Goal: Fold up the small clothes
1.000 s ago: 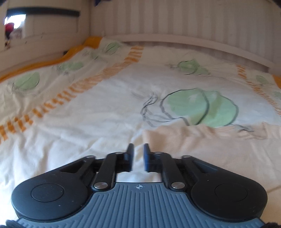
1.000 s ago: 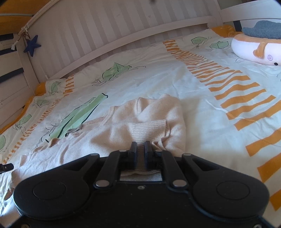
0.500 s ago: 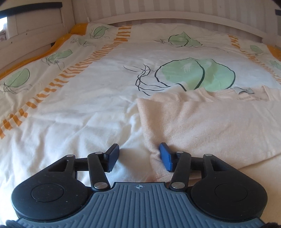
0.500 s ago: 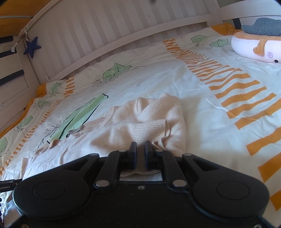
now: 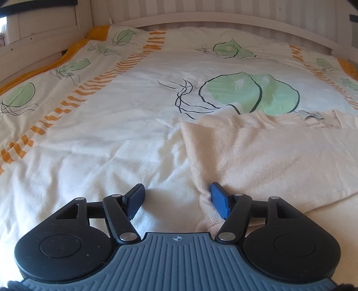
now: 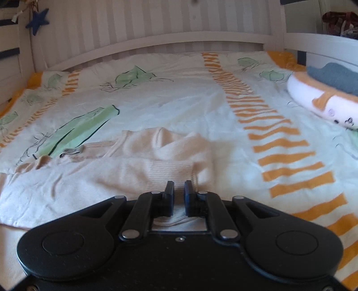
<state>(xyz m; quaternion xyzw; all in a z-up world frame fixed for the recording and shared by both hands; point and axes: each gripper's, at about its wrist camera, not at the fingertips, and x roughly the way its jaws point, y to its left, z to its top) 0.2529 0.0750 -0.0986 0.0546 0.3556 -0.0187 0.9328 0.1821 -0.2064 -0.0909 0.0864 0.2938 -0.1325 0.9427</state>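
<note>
A cream knitted sweater (image 5: 268, 161) lies spread on the bed's patterned duvet (image 5: 111, 134), with its neck label (image 5: 310, 114) at the far side. My left gripper (image 5: 177, 198) hovers low over the sweater's left edge. Its jaws are opening wide, the edge fold lies just inside the right blue pad (image 5: 220, 201), and nothing is pinched. In the right wrist view the sweater (image 6: 100, 179) has a ribbed cuff (image 6: 170, 172) folded onto its body. My right gripper (image 6: 179, 193) sits over that rib. Its jaws are opening a little, with slack ribbed fabric between them.
A white slatted headboard (image 6: 156, 38) closes the far end of the bed, and side rails (image 5: 33, 56) run along it. A round plush pillow (image 6: 324, 96) lies at the right. A blue star (image 6: 38, 21) hangs at the upper left. Bare duvet surrounds the sweater.
The left jaws went from nearly shut to wide apart as the gripper dipped toward the sweater's left edge. The right gripper rolled, its jaws parted slightly, and the rib between them went slack.
</note>
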